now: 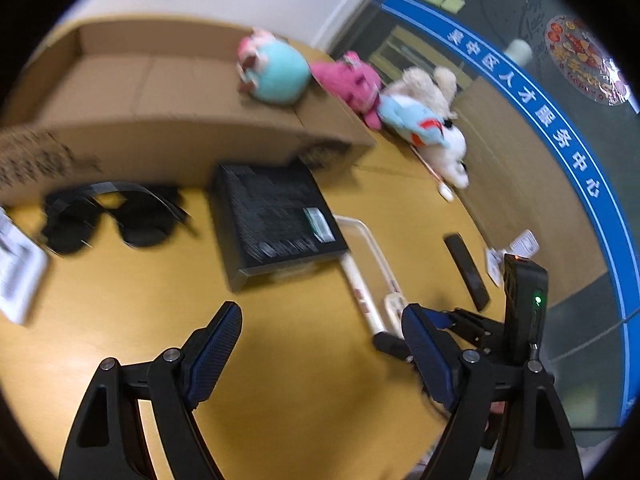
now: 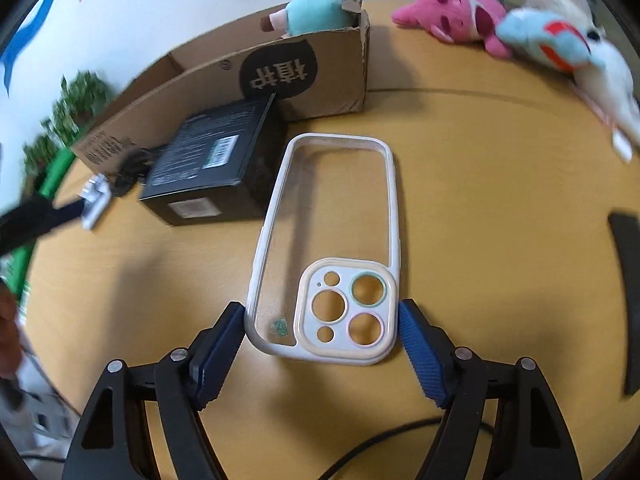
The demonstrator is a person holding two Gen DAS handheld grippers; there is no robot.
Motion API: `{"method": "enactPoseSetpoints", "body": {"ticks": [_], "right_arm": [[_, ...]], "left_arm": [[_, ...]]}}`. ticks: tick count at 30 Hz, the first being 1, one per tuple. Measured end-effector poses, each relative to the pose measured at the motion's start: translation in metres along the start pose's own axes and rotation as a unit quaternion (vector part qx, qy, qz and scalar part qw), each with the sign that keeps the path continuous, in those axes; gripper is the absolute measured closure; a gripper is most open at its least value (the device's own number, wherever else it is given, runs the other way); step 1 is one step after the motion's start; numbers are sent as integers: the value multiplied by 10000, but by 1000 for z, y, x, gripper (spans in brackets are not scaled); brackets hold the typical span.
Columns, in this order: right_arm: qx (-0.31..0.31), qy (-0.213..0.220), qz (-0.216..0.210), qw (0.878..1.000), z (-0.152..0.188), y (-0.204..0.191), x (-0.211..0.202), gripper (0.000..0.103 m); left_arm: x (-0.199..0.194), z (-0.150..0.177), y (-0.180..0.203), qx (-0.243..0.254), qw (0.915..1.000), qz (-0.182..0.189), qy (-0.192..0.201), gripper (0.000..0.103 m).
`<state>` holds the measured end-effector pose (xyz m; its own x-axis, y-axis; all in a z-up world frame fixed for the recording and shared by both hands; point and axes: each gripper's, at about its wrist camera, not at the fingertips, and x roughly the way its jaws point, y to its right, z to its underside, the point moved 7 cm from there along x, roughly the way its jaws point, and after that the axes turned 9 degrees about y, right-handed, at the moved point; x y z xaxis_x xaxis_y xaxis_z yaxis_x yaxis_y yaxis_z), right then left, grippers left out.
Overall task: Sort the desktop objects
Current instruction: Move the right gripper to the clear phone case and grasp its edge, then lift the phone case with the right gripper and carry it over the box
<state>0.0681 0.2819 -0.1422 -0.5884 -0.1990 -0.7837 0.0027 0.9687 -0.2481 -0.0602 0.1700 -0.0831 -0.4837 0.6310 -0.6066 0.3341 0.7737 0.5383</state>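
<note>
A clear phone case [image 2: 332, 248] with a white rim lies flat on the yellow table; it also shows in the left wrist view [image 1: 370, 264]. My right gripper [image 2: 320, 332] is open, its blue pads on either side of the case's camera end, close to or touching the rim. My left gripper [image 1: 322, 344] is open and empty above bare table. A black box [image 1: 276, 212] [image 2: 212, 168] lies beside the case. A teal plush [image 1: 276, 72] [image 2: 316, 14] sits in the cardboard box [image 1: 168, 112] [image 2: 320, 80]. A pink plush [image 1: 354, 82] [image 2: 452, 16] and a blue-and-white plush [image 1: 424, 128] [image 2: 568, 52] lie on the table.
Black headphones [image 1: 112, 216] lie in front of the cardboard box, a white device [image 1: 16, 264] to their left. A black phone [image 1: 466, 270] [image 2: 632, 280] and a white tag [image 1: 520, 246] lie on the right. A black cable [image 2: 380, 444] runs near the front edge.
</note>
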Motion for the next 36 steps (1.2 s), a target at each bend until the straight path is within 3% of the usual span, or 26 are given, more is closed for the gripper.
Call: {"method": "enactPoseSetpoints", "body": {"ticks": [6,9,12,16,21,26,36], "right_arm": [[352,-8,-304,9989,24,-13,-14,28],[399,-38,-358,9986,39,-25,-22,28],[263,-59,-319,9991,49,-35,-25,28],[215,-15,-293,9993,55,-42,-29,28],[129,235,-261,9993,48,-48,-43,28],[-161,760,-130,9969,19,-64,-71,28],[-1094,1889,-61,9759,-105,-123,-105,28]], "left_arm": [[38,32,14,-372,9956,543,-668,26],[52,45,22,-360,9924,707,-937,45],[58,54,29,-145,9913,689,-1112,73],[55,56,34,-30,9915,648,-1127,74],[35,41,41,143,9941,637,-871,79],[7,3,54,418,9956,733,-412,79],[-60,-124,58,1030,9886,754,793,79]]}}
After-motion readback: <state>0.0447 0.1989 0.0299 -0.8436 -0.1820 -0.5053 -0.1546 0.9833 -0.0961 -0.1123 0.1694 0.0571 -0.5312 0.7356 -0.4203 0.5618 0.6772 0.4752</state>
